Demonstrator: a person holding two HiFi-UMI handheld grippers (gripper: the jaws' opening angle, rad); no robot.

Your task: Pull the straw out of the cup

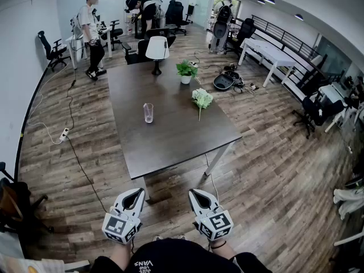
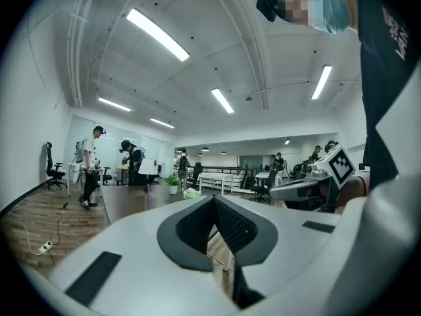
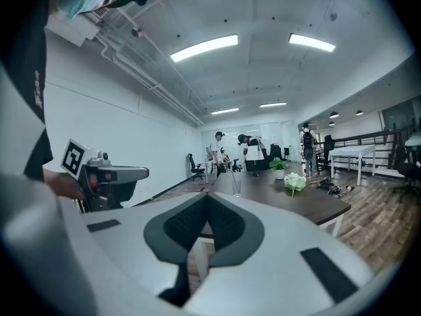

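Observation:
A clear glass cup (image 1: 148, 112) stands upright near the middle of the dark brown table (image 1: 170, 135). In the right gripper view the cup (image 3: 236, 186) is small and far off, and a thin straw seems to lean out of it to the left. Both grippers are held low in front of the person, well short of the table's near edge. The jaws of the left gripper (image 1: 139, 190) (image 2: 214, 197) meet at the tips with nothing between them. Beside it, the right gripper (image 1: 194, 191) (image 3: 207, 194) is likewise shut and empty.
On the table beyond the cup lie a bunch of white flowers (image 1: 202, 98), a small potted plant (image 1: 186, 71) and a white lamp (image 1: 157, 49). Several people stand at the far end of the room. Office chairs (image 1: 52, 51) and a floor cable (image 1: 74, 152) lie to the left.

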